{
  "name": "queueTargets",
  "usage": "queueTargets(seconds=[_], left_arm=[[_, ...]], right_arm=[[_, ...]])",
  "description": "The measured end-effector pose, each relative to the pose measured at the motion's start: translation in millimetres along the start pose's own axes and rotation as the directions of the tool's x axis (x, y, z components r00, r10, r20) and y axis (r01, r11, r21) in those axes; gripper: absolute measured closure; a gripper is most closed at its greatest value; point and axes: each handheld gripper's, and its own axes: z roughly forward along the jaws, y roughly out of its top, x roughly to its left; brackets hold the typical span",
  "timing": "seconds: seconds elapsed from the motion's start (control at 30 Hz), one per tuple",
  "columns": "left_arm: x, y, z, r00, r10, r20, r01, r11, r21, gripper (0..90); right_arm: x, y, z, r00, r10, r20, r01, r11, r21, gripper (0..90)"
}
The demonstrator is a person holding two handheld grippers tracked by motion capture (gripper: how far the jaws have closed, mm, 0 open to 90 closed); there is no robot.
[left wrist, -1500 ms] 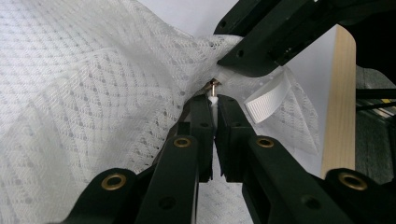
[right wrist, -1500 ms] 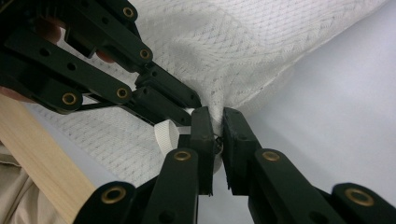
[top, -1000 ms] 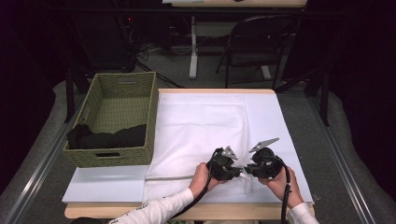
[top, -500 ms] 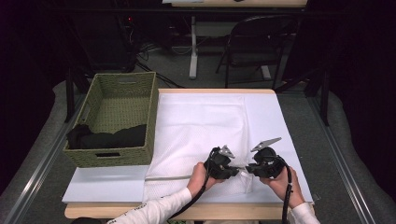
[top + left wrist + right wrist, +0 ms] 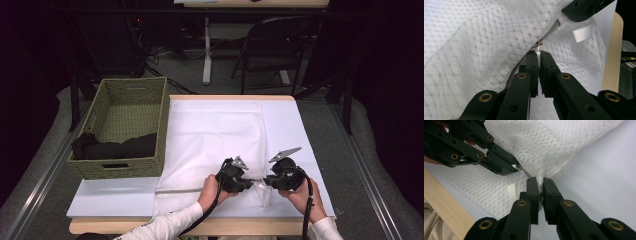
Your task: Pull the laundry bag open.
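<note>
One white mesh laundry bag [image 5: 215, 145], flat near the desk's front edge. Left gripper [image 5: 538, 53] clamped on zipper pull [image 5: 538, 47]; right gripper [image 5: 539, 181] clamped on bag corner fabric. Risk: the small pull slipping free, or mesh snagging in the zipper if tension slackens.

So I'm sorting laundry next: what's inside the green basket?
The green basket holds a dark bundle of cloth against its near wall; the far half shows bare woven floor. Anything under the bundle is covered.
</note>
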Motion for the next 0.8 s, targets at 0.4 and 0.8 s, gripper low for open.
queueTargets(seconds=[0.4, 0.8], left_arm=[[-0.4, -6.5, -6.0, 0.9996, -0.010, -0.025, 0.010, 0.9999, 0.010, 86.3], [0.3, -10.0, -5.8, 0.9992, -0.013, -0.037, 0.014, 0.9996, 0.023, 86.3]], right_arm=[[0.1, -0.9, 0.0, 0.9999, 0.012, -0.001, -0.012, 1.000, 0.004, 84.8], [-0.5, -1.4, 0.8, 1.0000, 0.000, 0.007, 0.000, 1.000, 0.019, 84.8]])
